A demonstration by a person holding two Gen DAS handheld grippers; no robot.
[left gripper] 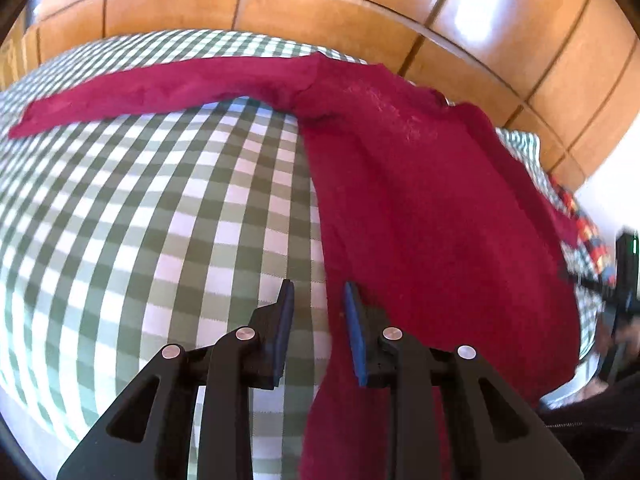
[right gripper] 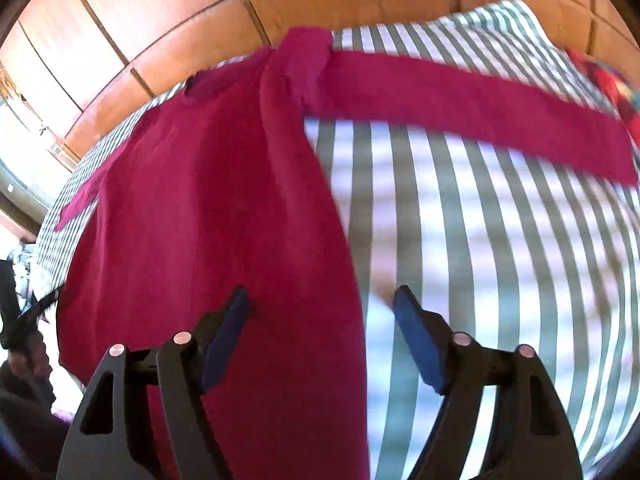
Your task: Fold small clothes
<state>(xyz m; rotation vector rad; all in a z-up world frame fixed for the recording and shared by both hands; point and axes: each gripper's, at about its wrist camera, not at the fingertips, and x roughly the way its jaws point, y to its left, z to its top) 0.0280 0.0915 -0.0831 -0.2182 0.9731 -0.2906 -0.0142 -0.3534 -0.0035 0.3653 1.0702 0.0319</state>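
Observation:
A crimson long-sleeved sweater (left gripper: 420, 208) lies flat on a green-and-white checked cloth (left gripper: 160, 208). One sleeve (left gripper: 152, 94) stretches out to the left in the left wrist view. My left gripper (left gripper: 318, 292) is open, its jaws straddling the sweater's left side edge near the hem. In the right wrist view the sweater (right gripper: 208, 208) fills the left half and its other sleeve (right gripper: 480, 108) stretches right. My right gripper (right gripper: 320, 300) is open wide and straddles the sweater's right side edge. Neither holds anything.
The checked cloth (right gripper: 500, 260) covers a table. An orange tiled floor (left gripper: 328, 12) lies beyond its far edge. A multicoloured garment (left gripper: 588, 232) lies at the table's right end, also at the right in the right wrist view (right gripper: 608, 76). Dark clutter (right gripper: 24, 312) stands at far left.

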